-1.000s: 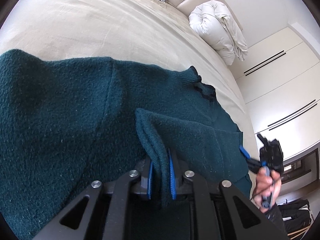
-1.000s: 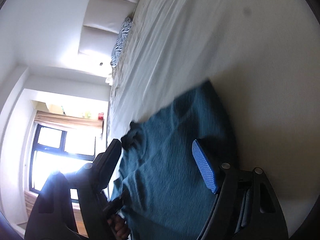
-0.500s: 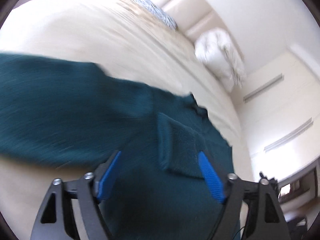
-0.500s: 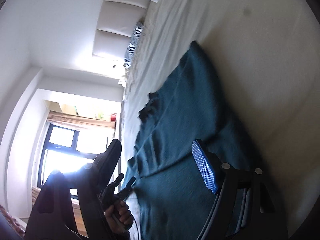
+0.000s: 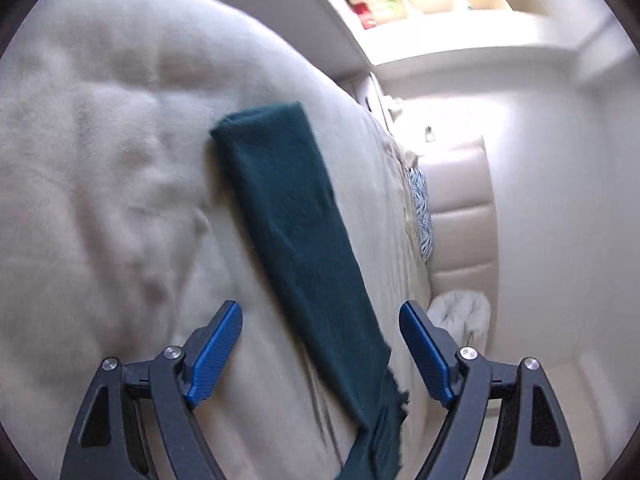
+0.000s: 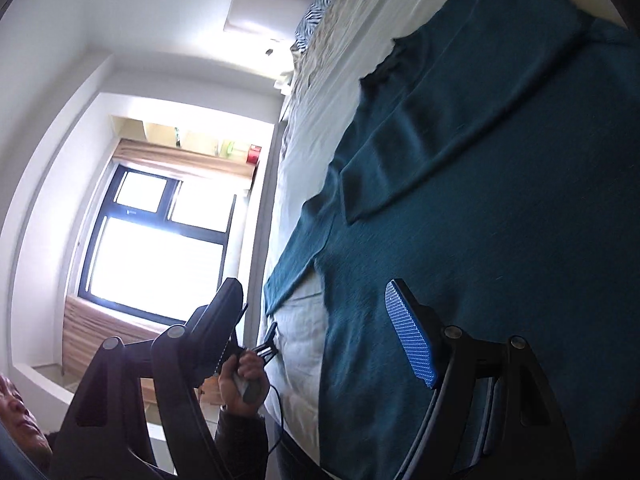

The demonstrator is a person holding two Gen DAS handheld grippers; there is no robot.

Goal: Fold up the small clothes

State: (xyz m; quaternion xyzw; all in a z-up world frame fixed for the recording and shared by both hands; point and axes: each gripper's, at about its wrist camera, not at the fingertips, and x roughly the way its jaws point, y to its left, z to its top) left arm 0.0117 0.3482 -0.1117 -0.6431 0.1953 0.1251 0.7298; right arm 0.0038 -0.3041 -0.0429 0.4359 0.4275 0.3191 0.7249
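Note:
A dark teal sweater [image 6: 500, 240] lies flat on the beige bed [image 5: 100, 160]. In the right wrist view one sleeve [image 6: 420, 152] is folded across its body, and the other sleeve [image 6: 296, 264] stretches out toward the bed's edge. The left wrist view shows that outstretched sleeve [image 5: 288, 216] running away from the camera. My left gripper [image 5: 320, 308] stands open just above its near part, pads clear of the cloth. My right gripper [image 6: 316, 286] is open over the sweater's lower body with nothing held. A hand [image 6: 240, 380] holds the left gripper [image 6: 268, 340] beside the bed.
A zebra-striped pillow [image 5: 420, 208] and a padded headboard [image 5: 460, 232] are at the far end of the bed, with a bundled white duvet [image 5: 460, 316] nearby. A bright window [image 6: 160, 240] stands beyond the bed's edge. Bare sheet lies left of the sleeve.
My left gripper let go of the sleeve cuff it held over the sweater's body, opened wide and swung over to the other sleeve. My right gripper drew back, so more of the sweater shows.

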